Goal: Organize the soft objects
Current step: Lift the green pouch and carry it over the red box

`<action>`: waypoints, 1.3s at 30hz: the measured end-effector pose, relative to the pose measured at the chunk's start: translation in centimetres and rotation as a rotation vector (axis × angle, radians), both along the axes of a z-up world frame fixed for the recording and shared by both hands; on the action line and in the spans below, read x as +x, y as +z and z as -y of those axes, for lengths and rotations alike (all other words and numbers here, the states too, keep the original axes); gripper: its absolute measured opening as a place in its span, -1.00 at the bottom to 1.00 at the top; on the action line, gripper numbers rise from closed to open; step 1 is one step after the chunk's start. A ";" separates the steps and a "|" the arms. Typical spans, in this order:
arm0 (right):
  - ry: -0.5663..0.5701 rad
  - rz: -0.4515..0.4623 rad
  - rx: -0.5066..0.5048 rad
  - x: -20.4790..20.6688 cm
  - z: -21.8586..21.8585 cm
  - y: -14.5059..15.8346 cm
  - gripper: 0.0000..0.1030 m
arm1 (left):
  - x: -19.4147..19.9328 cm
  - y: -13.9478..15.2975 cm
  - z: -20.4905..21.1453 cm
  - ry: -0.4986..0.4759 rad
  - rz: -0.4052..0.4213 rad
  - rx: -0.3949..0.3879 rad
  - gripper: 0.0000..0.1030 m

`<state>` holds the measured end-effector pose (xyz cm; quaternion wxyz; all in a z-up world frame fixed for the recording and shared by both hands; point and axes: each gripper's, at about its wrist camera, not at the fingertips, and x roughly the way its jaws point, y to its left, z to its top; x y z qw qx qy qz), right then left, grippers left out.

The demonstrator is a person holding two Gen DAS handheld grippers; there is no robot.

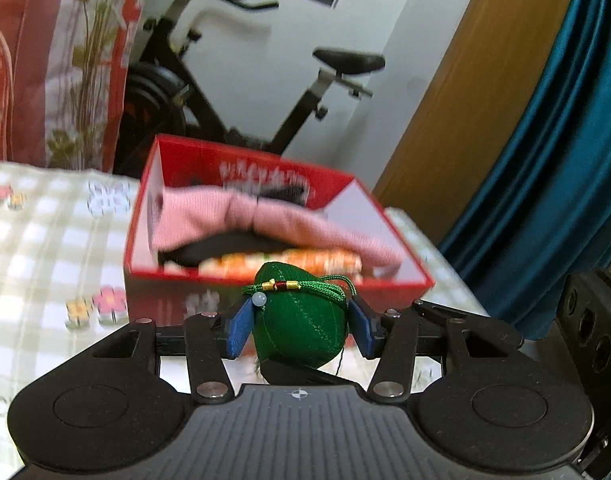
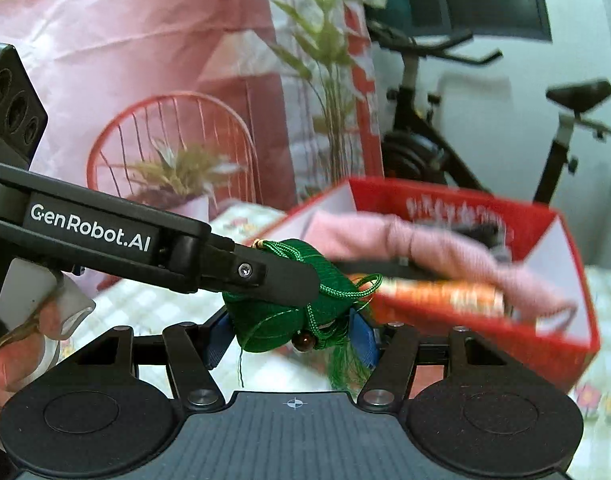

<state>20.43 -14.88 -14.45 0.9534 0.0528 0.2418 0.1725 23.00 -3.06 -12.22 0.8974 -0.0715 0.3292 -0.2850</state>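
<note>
A green stuffed pouch (image 1: 299, 320) with a green cord, a white bead and a tassel sits between the blue pads of my left gripper (image 1: 301, 326), which is shut on it. In the right wrist view the same pouch (image 2: 281, 320) also sits between the blue pads of my right gripper (image 2: 291, 338), with the left gripper's black finger (image 2: 265, 276) lying across its top. Both hold it in the air just in front of a red box (image 1: 385, 288) that holds a pink cloth (image 1: 273, 220), a dark item and an orange patterned item (image 1: 281, 262).
The box (image 2: 561, 344) stands on a checked tablecloth with flower prints (image 1: 45, 248). Behind stand an exercise bike (image 1: 233, 92), a pink floral backdrop (image 2: 125, 60), a wooden door (image 1: 465, 100) and a teal curtain (image 1: 565, 160). A hand (image 2: 9, 352) shows at the left.
</note>
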 end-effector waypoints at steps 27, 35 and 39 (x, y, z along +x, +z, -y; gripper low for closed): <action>-0.155 0.014 -0.128 10.3 3.9 0.6 0.11 | 9.3 0.9 0.6 0.058 0.073 0.020 0.25; -0.187 -0.075 -0.174 10.4 4.3 -2.2 0.32 | 9.8 0.6 -0.6 0.182 0.118 0.164 0.95; -0.206 -0.066 -0.190 9.6 4.1 -1.8 0.60 | 8.8 1.3 -0.9 0.207 0.161 0.217 1.00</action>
